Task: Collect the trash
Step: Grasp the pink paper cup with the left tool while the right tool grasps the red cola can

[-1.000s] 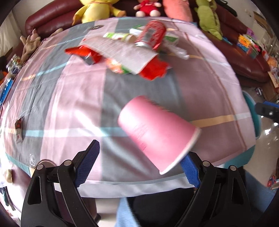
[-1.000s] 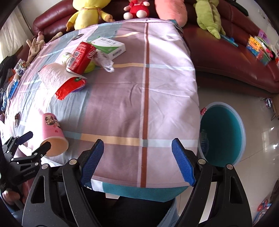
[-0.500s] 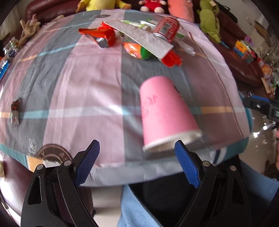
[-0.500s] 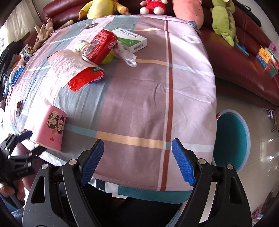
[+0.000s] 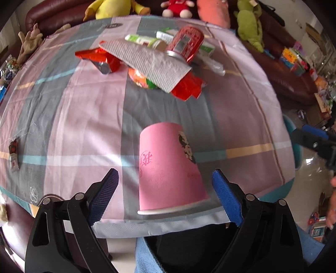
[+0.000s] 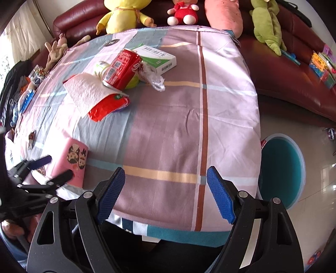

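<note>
One pink cup [image 5: 168, 168] between released left fingers [image 5: 103, 193]; right fingers [image 6: 111, 193] released; one can [image 6: 121, 69].

One pink cup [image 5: 168, 168] stands rim-down on the tablecloth [image 6: 168, 130]. The pile holds one red can [image 6: 124, 68], one paper towel [image 6: 88, 94], one green-and-white box [image 6: 157, 57], one small bottle [image 6: 100, 68] and one clear wrapper [image 6: 153, 78]. Two red wrappers [image 5: 98, 59] show. One teal bin [image 6: 281, 168] sits on the floor. Four plush toys [image 6: 119, 14] line the sofa.
</note>
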{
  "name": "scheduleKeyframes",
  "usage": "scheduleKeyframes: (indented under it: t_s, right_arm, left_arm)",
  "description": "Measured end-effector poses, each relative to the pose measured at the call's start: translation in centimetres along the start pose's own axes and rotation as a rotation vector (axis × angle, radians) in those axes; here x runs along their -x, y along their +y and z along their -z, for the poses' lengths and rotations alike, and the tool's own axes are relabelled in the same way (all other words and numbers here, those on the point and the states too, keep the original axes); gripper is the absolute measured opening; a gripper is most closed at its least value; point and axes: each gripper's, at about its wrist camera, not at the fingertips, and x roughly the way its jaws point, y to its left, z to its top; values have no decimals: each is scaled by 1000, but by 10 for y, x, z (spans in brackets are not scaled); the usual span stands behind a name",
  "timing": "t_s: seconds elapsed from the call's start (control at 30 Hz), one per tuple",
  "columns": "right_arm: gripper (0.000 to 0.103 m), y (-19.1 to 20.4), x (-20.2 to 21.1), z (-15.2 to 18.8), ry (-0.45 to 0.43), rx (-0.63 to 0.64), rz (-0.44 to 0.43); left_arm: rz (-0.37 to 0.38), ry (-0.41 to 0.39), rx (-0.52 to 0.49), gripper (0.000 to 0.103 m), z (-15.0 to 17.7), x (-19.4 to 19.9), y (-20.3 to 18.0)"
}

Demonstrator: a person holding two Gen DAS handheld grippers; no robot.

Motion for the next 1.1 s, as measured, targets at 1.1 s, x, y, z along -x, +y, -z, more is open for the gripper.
scheduleKeyframes:
  t_s: [1.1]
  right_arm:
    - [58, 67, -139, -188, 101, -173, -251]
  left_arm:
    - [57, -225, 113, 59, -123, 14, 90]
